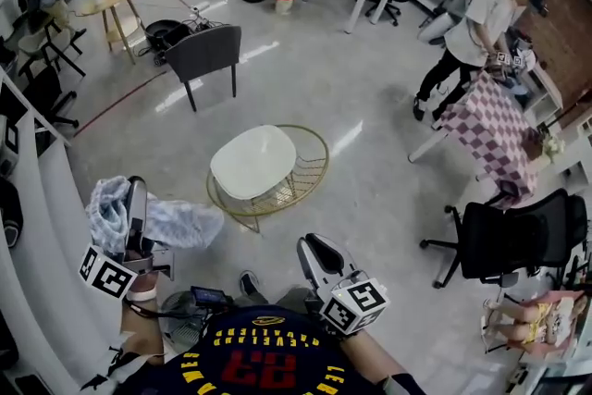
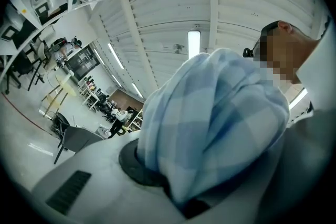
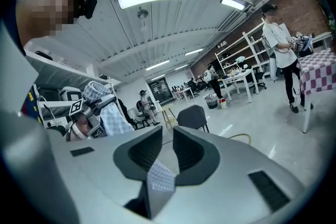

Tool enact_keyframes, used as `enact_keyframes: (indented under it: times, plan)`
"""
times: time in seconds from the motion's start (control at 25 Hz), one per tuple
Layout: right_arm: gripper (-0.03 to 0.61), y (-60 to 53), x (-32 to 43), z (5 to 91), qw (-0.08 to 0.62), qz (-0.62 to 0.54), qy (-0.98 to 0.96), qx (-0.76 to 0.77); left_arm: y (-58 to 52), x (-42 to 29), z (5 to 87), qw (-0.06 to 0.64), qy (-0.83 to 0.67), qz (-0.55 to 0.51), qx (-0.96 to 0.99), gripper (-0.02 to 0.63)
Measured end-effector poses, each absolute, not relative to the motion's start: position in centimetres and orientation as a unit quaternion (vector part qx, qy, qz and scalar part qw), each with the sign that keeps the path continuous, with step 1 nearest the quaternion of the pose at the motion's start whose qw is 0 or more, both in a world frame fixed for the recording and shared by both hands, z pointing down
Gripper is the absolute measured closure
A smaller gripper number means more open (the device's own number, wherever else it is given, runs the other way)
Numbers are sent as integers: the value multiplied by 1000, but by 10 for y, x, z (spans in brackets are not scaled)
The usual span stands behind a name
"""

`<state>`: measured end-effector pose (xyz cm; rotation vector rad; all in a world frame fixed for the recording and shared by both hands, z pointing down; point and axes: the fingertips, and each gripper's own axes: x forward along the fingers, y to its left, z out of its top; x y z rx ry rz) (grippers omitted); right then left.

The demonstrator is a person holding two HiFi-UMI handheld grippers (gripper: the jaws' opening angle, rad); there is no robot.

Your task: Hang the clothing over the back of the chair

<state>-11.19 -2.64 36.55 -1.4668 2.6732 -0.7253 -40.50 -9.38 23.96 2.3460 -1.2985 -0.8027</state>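
Note:
The clothing (image 1: 176, 222) is a blue-and-white checked garment, bunched over my left gripper (image 1: 136, 199), which is shut on it at the lower left. In the left gripper view the clothing (image 2: 220, 128) covers the jaws and fills the middle. My right gripper (image 1: 308, 247) is held at the bottom centre, apart from the bunch, jaws nearly together. A small piece of checked cloth (image 3: 160, 177) is pinched low between them; whether it belongs to the garment I cannot tell. The dark grey chair (image 1: 208, 51) stands well ahead across the floor, also seen as the chair (image 3: 191, 117).
A round white table (image 1: 254, 160) in a gold wire frame stands between me and the chair. A black office chair (image 1: 518, 236) is at the right. A person (image 1: 481, 23) bends over a checked tablecloth (image 1: 499, 125). A white partition (image 1: 42, 227) runs along the left.

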Motion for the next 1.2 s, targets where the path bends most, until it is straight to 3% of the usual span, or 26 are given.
enact_keyframes:
  times: [0.6, 0.96, 1.2]
  plan:
    - [509, -123, -102, 400, 30, -282, 847, -449, -208, -412, 234, 149, -498, -256, 815, 583]
    - [509, -187, -33, 392, 61, -275, 840, -463, -283, -373, 154, 67, -495, -266, 824, 583]
    - [509, -219, 15, 389, 83, -271, 825, -489, -333, -310, 115, 39, -452, -268, 850, 583]
